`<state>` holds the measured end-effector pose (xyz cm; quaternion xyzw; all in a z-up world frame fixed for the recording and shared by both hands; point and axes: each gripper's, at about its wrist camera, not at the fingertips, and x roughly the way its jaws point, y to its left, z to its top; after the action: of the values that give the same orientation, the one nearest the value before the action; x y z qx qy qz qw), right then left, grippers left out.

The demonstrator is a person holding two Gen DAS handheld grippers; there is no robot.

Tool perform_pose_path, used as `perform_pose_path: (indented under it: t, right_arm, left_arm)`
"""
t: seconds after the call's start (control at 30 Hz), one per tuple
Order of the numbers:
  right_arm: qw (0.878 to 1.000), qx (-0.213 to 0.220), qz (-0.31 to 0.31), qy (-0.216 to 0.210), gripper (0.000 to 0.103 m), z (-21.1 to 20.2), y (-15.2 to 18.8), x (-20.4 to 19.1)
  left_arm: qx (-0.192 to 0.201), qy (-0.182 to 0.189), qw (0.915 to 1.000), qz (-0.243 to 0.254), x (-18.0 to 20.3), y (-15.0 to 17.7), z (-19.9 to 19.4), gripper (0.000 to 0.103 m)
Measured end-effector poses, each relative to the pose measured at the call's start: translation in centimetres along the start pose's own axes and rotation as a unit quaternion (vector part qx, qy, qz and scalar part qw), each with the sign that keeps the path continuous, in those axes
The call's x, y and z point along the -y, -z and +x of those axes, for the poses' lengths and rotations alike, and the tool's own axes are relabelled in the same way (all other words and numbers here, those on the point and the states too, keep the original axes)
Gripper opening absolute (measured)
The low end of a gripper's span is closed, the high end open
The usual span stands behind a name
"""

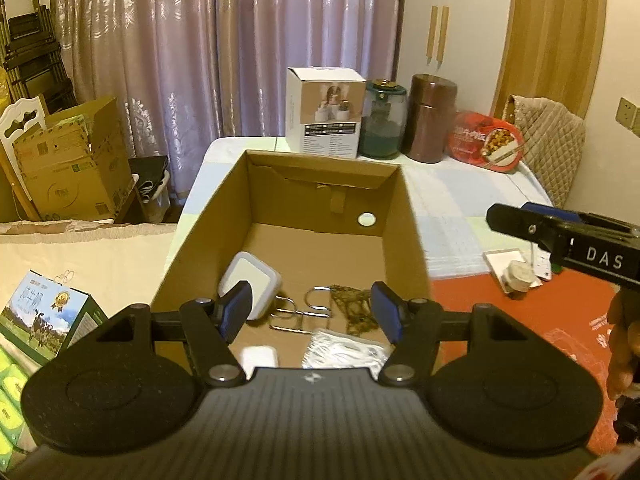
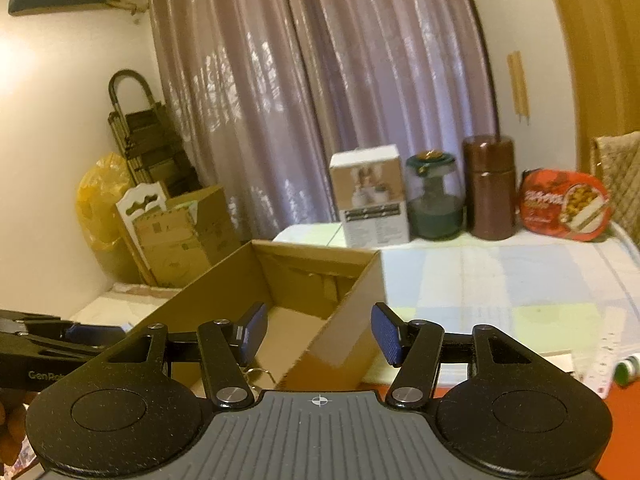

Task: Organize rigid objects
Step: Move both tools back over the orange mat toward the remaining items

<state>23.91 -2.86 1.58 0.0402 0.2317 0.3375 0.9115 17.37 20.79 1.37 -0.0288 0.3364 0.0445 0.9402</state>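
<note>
While both claws (image 1: pixel 312 312) (image 2: pixel 319 334) hang released, cardboard box (image 1: pixel 208 240) sits on checked tablecloth (image 1: pixel 448 216), mauve curtain (image 1: pixel 224 40) behind

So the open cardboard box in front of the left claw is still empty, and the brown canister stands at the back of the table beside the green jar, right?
Not quite: the cardboard box is not empty. The left wrist view shows a white square container, metal hooks and other small items on its floor. The brown canister does stand at the back of the table beside the green jar.

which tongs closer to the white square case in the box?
Left. Left tongs hang over the cardboard box just above the white square case; right tongs sit at the box's right wall.
</note>
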Motion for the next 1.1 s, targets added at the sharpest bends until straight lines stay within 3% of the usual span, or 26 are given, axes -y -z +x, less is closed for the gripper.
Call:
perform_pose_path:
  t: [0.33,0.57,0.67,0.87,1.1]
  right_arm:
    - [0.999,0.026,0.009,0.046,0.056,-5.0,0.7,2.6]
    - [0.994,0.056,0.050,0.084,0.058,-8.9,-0.2,7.0]
    - [0.990,0.057,0.078,0.103,0.059,-10.6,-1.7,9.5]
    - [0.984,0.069,0.073,0.145,0.064,-14.2,-4.3,13.6]
    - [0.978,0.046,0.064,0.191,0.066,-16.6,-2.3,17.6]
  left_arm:
    - [0.010,0.012,0.9999,-0.005,2.9,0.5,-2.7,0.062]
    - [0.032,0.025,0.9990,0.021,6.6,-0.1,-3.8,0.073]
    - [0.043,0.039,0.9980,0.027,8.7,-0.8,-4.0,0.075]
    - [0.061,0.081,0.9939,0.043,13.8,-2.0,-3.8,0.079]
    - [0.046,0.129,0.9884,0.065,19.0,-1.3,-1.2,0.079]
